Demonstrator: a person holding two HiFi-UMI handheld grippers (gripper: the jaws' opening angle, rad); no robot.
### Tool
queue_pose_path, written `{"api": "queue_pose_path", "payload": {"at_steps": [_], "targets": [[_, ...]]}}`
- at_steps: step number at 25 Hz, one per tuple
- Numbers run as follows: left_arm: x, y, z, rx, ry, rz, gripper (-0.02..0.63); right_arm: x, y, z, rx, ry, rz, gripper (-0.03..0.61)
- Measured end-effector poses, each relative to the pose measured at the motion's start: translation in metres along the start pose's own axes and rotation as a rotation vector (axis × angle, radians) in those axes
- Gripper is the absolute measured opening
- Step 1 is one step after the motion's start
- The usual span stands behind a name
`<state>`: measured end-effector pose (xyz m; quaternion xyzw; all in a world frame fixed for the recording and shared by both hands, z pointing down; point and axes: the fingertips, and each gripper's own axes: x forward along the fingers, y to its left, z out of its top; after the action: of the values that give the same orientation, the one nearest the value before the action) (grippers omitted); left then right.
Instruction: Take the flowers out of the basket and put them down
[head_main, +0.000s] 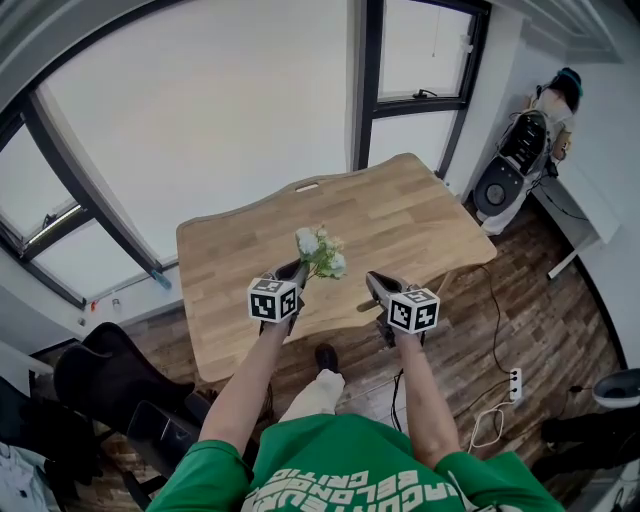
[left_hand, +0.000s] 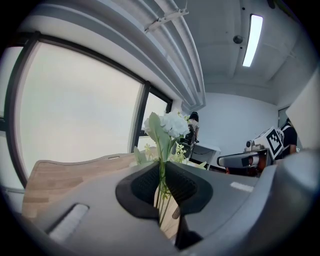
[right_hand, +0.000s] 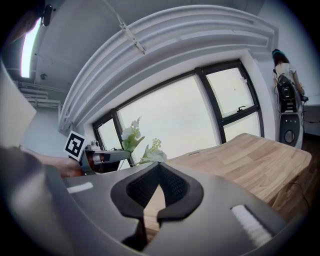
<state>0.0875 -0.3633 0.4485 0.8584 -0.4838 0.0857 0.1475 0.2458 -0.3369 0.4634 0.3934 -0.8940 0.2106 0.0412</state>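
Left claw (head_main: 297, 270) is nearly closed, pinching the flowers (head_main: 321, 252) by their thin green stems (left_hand: 161, 186), and the white blooms stand up just above its tips! Right claw (head_main: 373, 282), level beside it, has its pads together with nothing between them. Both hang over the near edge of the counter (head_main: 420, 215), which stretches out ahead and below. No basket shows in any view.

Danger, as I judge it: those stems are slim and the heads top-heavy, so a loose pinch could let the bunch swing or slide out, and this close to the edge it might miss the counter and land on the floor.

Only the left gripper view shows the stems running down between the pads; only the head view shows how close that edge is
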Motion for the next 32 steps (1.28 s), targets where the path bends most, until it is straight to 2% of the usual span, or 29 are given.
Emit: {"api": "queue_pose_path", "payload": {"at_steps": [7,21,32], "targets": [[0.031,0.002,0.002,-0.013,0.000,-0.033,0.055,0.015,-0.023,0.007,0.012,0.002,-0.014,0.006],[0.083,0.021,0.013,-0.039,0.008,-0.063,0.055,0.039,-0.079,0.017,0.056,0.022,-0.094,0.006],[0.128,0.055,0.023,-0.068,0.025,-0.071,0.055,0.086,-0.104,0.031,0.055,0.066,-0.084,0.006]]}}
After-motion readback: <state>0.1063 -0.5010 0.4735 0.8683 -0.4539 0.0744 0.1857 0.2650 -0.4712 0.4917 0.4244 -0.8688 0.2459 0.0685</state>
